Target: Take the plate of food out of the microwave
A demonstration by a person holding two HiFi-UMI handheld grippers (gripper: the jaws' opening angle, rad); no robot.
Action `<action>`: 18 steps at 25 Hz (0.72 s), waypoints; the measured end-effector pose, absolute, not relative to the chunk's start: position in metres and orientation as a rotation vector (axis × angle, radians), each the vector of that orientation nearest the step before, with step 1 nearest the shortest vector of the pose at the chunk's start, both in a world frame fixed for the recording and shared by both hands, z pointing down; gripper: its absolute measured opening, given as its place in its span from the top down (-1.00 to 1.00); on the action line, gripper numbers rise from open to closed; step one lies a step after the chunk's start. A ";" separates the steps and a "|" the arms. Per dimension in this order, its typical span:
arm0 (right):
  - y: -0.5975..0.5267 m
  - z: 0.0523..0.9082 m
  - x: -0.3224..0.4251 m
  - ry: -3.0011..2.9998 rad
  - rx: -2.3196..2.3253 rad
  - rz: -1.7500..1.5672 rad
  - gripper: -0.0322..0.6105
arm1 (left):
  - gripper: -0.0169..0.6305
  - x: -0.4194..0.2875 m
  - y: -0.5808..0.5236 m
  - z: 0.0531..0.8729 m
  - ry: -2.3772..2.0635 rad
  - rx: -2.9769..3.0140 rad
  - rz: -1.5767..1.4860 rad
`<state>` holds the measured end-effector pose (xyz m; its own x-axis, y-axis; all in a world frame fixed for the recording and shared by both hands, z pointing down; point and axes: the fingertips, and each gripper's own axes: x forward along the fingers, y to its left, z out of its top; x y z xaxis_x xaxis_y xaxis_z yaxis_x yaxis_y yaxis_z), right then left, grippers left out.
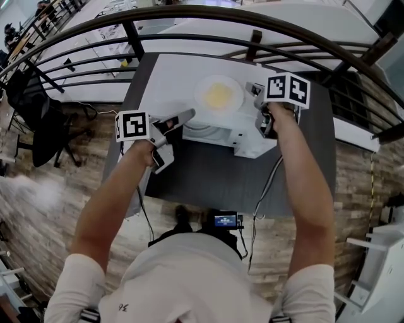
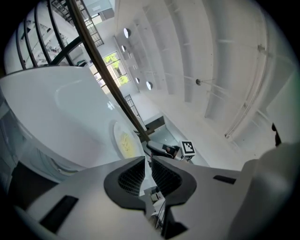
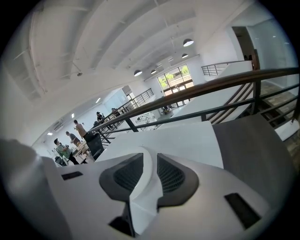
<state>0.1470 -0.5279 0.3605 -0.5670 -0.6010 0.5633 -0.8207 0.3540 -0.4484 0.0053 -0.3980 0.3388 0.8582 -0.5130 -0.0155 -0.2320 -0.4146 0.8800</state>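
— Where's your plate (image 1: 201,102)?
— Over the microwave (image 1: 247,142), yellow food (image 1: 219,94) on it.
— And your grippers?
— Your left gripper (image 1: 188,115) clamps the plate's rim above the microwave's left side; your right gripper (image 1: 257,93) clamps the opposite rim.

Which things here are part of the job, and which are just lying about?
Job: plate of food, microwave, left gripper, right gripper.
Lying about: black chair, railing.
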 end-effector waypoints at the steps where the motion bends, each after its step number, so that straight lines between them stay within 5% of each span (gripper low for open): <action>1: -0.524 0.356 0.148 -2.333 1.257 1.021 0.68 | 0.85 0.005 -0.398 0.336 -0.559 2.026 -0.355; 18: -0.448 0.313 0.163 -2.475 1.254 0.887 0.68 | 0.85 -0.007 -0.364 0.325 -0.827 2.142 -0.233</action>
